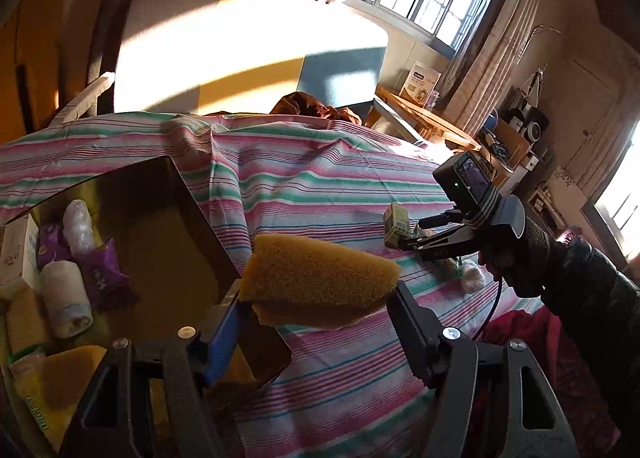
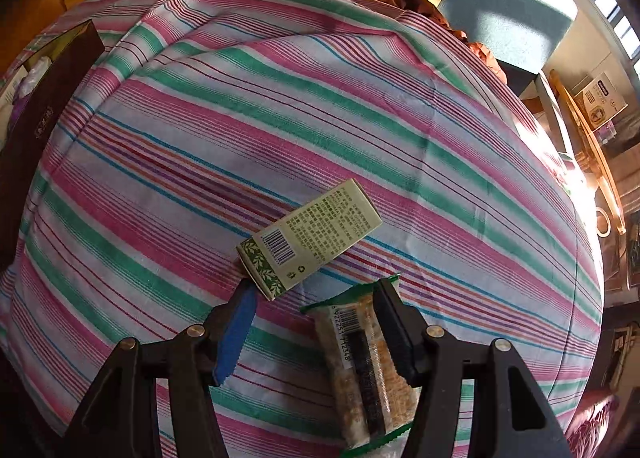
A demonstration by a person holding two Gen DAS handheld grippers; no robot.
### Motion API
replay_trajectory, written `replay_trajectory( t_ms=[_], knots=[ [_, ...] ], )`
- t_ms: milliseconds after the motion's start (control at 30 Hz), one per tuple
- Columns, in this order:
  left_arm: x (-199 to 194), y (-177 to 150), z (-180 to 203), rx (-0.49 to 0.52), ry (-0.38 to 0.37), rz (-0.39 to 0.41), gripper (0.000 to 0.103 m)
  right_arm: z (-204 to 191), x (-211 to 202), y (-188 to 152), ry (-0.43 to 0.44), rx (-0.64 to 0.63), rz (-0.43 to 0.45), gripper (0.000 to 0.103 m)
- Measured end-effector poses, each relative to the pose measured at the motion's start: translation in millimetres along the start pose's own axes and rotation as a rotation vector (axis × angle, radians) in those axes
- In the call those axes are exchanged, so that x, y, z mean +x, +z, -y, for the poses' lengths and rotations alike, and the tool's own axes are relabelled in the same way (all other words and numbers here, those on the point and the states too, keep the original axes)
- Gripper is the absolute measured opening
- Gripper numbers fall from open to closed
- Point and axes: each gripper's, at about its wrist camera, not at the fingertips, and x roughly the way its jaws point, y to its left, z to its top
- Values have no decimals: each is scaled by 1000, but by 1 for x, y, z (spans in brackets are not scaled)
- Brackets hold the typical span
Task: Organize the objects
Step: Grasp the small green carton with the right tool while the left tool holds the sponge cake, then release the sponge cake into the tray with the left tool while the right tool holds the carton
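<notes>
The yellow sponge (image 1: 320, 282) is pinched between the fingers of the left gripper (image 1: 318, 300), held in the air above the striped bedsheet (image 1: 320, 185) and just beside the near right corner of the dark box (image 1: 188, 197). The sponge is folded, its sides pressed by the blue-padded finger (image 1: 222, 334) and the black finger opposite.

The dark box sits open on the bed at the left. Inside it lie a rolled white towel (image 1: 66, 298), purple packets (image 1: 105, 272), a clear plastic-wrapped item (image 1: 78, 223), a white carton (image 1: 18, 254) and another yellow sponge (image 1: 68, 378), grouped at the box's left end; the right part of the box floor is bare.

The right gripper (image 2: 316, 318) points steeply down at the bed, fingers spread. A wrapped snack bar (image 2: 362, 362) lies on the sheet between them, against the black right finger (image 2: 394, 322); the blue-padded left finger (image 2: 234, 334) stands apart from it, so the bar is not gripped. A green-and-cream carton (image 2: 310, 238) with a barcode lies flat on the sheet just beyond the fingertips, its near corner close to the blue-padded finger.

In the left wrist view, a gloved hand (image 1: 516, 254) with a dark sleeve carries the right gripper over the bed's right side.
</notes>
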Motion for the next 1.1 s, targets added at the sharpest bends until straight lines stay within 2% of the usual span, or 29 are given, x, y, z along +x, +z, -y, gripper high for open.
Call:
replay_trajectory(
  t_ms=[200,367,500,533,700,1000,1100],
  knots=[
    [-3,-3,-10,-33,8,-6,70,5,20,18,55,-20,-36,63],
    [-4,-5,-14,-57,11,-14,70,16,25,26,96,38,-20,63],
    [-5,-9,-16,-67,11,-17,70,18,23,20,133,93,6,35],
    [-5,-10,-16,-70,10,-17,70,17,22,18,135,112,14,32],
    [-11,-12,-17,-71,8,-7,70,5,15,1,152,182,34,32],
    [-35,-20,-35,-114,23,27,70,-55,-6,-27,193,189,69,32],
    [-50,-23,-50,-146,48,53,70,-64,-9,-30,177,191,84,32]
  ],
)
